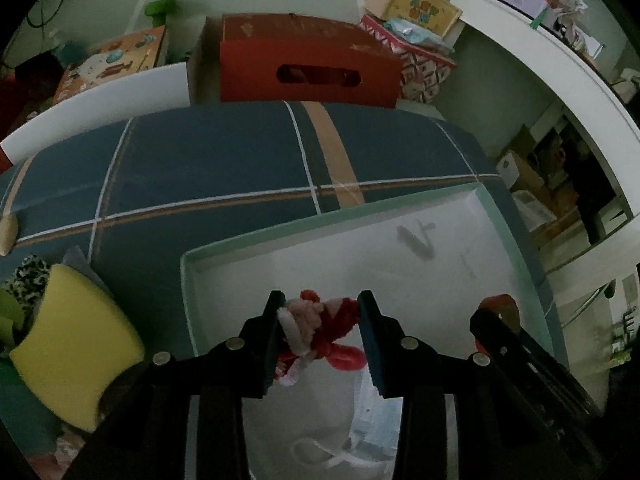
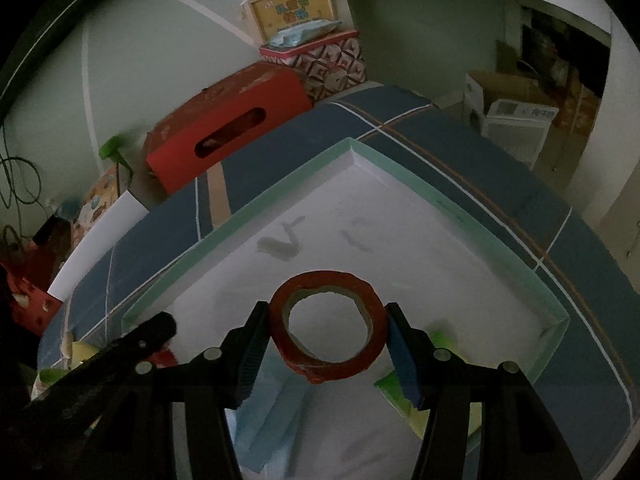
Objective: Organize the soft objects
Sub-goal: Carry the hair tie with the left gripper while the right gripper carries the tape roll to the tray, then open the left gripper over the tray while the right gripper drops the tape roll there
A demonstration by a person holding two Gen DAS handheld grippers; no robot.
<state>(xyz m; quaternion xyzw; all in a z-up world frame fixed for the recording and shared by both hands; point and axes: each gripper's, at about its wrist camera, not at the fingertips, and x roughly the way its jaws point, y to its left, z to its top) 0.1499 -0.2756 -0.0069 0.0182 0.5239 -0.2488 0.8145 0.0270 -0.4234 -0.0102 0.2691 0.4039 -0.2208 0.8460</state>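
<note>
the blue checked bedcover (image 1: 200,160) carries a shallow white box with a mint-green rim (image 1: 516,240), and both tools hang over it. the right gripper (image 2: 328,334) is clamped on a red tape roll (image 2: 328,328), held by its sides above the box floor; if it drops on edge, it could roll over the low rim. the left gripper (image 1: 320,320) squeezes a small red-and-white pipe-cleaner figure (image 1: 320,328). its fuzzy wires may catch on a pad when released. a yellow sponge (image 1: 72,344) waits outside, left of the box.
</note>
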